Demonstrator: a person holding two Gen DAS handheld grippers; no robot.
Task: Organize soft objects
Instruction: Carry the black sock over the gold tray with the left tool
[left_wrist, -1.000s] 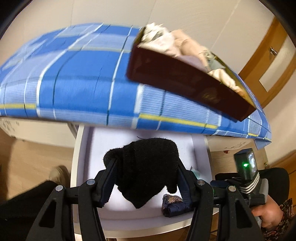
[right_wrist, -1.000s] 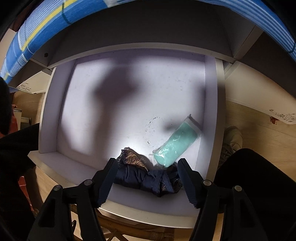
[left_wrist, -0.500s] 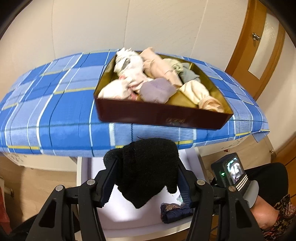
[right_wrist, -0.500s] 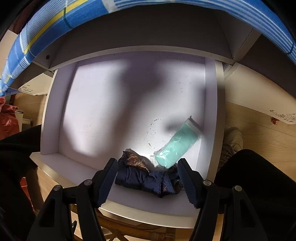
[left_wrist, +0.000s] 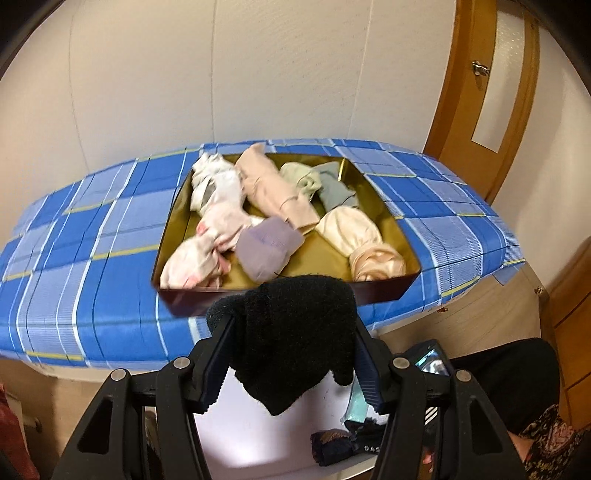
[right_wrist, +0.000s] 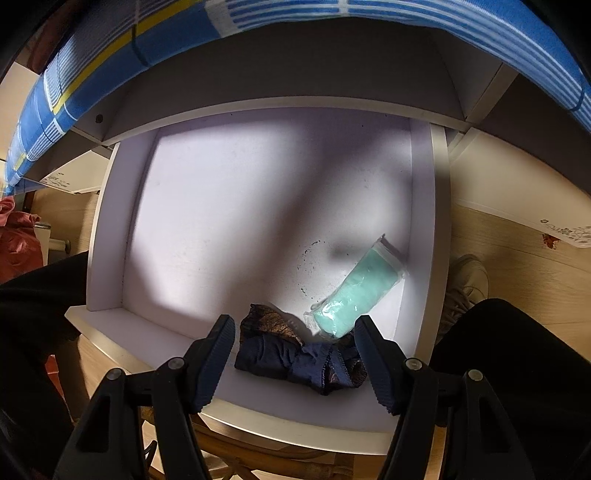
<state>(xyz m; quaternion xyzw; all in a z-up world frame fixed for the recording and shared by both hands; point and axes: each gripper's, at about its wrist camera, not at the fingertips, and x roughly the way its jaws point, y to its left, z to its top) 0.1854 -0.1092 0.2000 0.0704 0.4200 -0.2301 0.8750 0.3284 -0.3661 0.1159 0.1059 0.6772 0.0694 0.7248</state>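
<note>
My claw (right_wrist: 293, 339) over the white drawer (right_wrist: 421, 206)

My jaws stand open above a navy cloth bundle (right_wrist: 295, 360); a mint packet (right_wrist: 356, 290) lies beside it.

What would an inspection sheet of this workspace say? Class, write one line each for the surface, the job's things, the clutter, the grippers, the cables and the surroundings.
Surface: blue checked cloth over a tabletop; white drawer pulled open below it.
Job's things: box on the cloth, holding rolled pale garments; black sock; dark blue bundle and bagged teal roll touching in the drawer's front right corner.
Clutter: black specks on the drawer floor.
Grippers: left gripper shut on the black sock, in front of the box; right gripper open above the dark blue bundle, touching nothing.
Cables: nothing seen.
Surroundings: white wall, wooden door, wood floor, a person's dark trousers and shoe.
</note>
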